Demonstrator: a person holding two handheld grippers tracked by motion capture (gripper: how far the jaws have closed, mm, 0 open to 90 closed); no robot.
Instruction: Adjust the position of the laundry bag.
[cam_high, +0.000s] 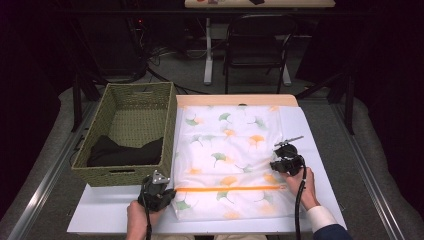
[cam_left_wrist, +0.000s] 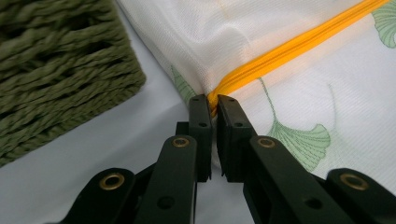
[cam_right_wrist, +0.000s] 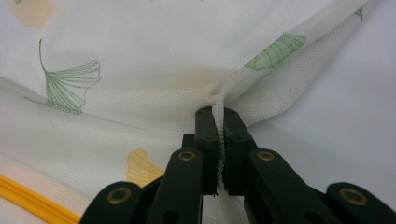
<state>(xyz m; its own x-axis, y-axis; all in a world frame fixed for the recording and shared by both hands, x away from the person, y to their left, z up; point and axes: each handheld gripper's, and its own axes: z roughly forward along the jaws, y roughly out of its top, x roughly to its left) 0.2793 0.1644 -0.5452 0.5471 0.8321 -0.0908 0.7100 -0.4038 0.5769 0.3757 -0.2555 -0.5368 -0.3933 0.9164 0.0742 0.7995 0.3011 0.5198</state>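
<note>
Nearest, the left gripper (cam_left_wrist: 211, 103) pinches the orange zipper end (cam_left_wrist: 215, 95) of a white mesh laundry bag printed with ginkgo leaves (cam_high: 230, 160), flat on the white table (cam_high: 110, 210). The right gripper (cam_right_wrist: 217, 114) clamps its gathered edge, probably to tension it. Beyond stands a woven green basket (cam_high: 165, 100).

Looks like a lab or recording studio, not a home. Black curtains (cam_high: 30, 75) closing in the left and right of the frame, cables (cam_high: 160, 55) trailing over grey carpet at upper centre. A black chair (cam_high: 256, 47) and the white leg of a desk (cam_high: 208, 50) at top centre. At lower centre a white worktable (cam_high: 320, 150) on a metal-railed platform, with handheld grippers wired by cable.
</note>
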